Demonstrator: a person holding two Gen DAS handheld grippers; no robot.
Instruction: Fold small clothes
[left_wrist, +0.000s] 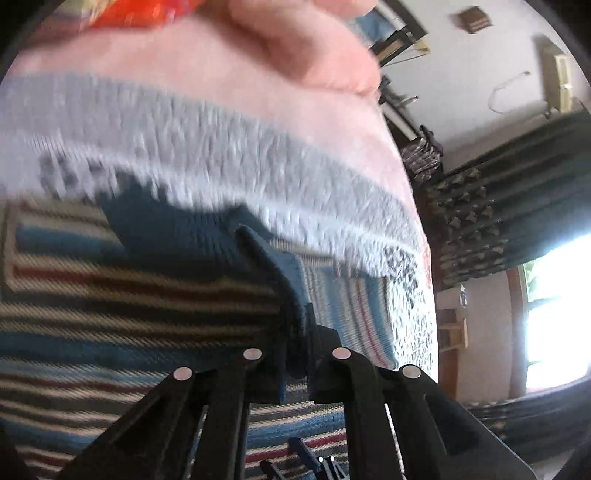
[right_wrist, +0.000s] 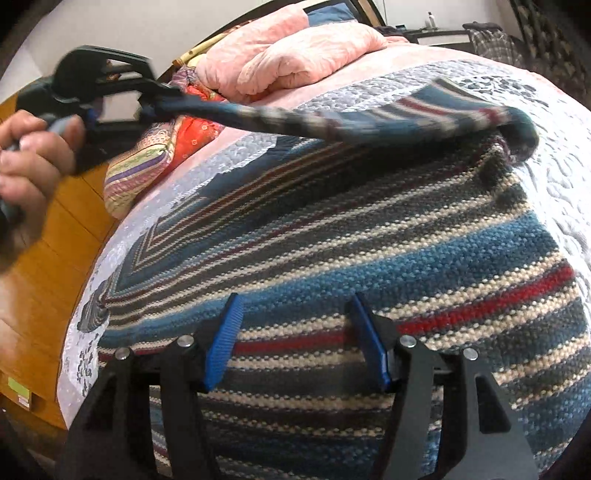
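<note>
A knitted sweater (right_wrist: 369, 258) with blue, cream, grey and red stripes lies flat on the bed quilt (right_wrist: 554, 147). One sleeve (right_wrist: 406, 110) is lifted and stretched leftwards over the body. My left gripper (right_wrist: 151, 105), held by a hand (right_wrist: 29, 147), is shut on that sleeve's dark blue cuff. In the left wrist view the cuff (left_wrist: 273, 266) runs down between the shut fingers of the left gripper (left_wrist: 295, 354), with the sweater (left_wrist: 129, 314) below. My right gripper (right_wrist: 295, 306) hovers low over the sweater's near part. Its blue pads (right_wrist: 225, 339) stand apart and hold nothing.
A crumpled pink duvet (right_wrist: 295, 62) lies at the far end of the bed. Bright patterned cloths (right_wrist: 147, 162) sit at the bed's left edge above a wooden floor (right_wrist: 55, 240). Dark curtains (left_wrist: 517, 192) and a bright window (left_wrist: 554, 314) are to the right.
</note>
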